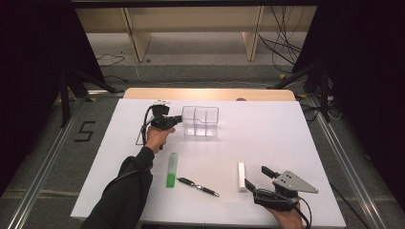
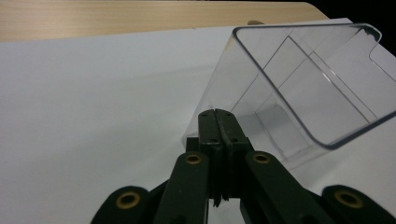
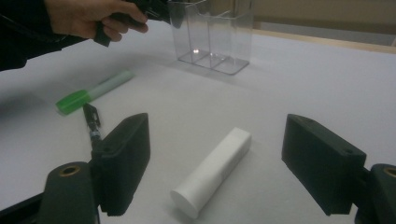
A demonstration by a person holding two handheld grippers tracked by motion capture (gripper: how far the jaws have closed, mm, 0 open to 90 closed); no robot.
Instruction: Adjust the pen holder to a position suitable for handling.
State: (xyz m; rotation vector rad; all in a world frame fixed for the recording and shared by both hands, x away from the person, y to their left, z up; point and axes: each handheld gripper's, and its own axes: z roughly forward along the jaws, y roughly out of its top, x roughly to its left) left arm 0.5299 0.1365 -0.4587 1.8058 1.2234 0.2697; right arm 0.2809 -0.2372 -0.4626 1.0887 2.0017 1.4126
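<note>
1. Nearest the high camera, the right gripper [image 1: 256, 179] is resting at the near right edge of the white table [image 1: 267, 129], its jaws standing wide apart and gripping nothing.
2. That table is carrying everything, and the clear plastic organizer [image 1: 200, 120] is standing near its far edge, just left of centre, divided into compartments.
3. At the organizer's left wall, the left gripper [image 1: 178, 119] is being held in the person's left hand [image 1: 156, 136]; its jaws are clenched together on the wall's upper edge, as the left gripper view [image 2: 218, 114] is showing.
4. A green highlighter [image 1: 171, 170] is lying well apart from the organizer, toward the near side.
5. A white cylinder [image 1: 241, 176] is lying just ahead of the right gripper's open jaws.
6. A black pen [image 1: 198, 186] is lying between highlighter and cylinder.
</note>
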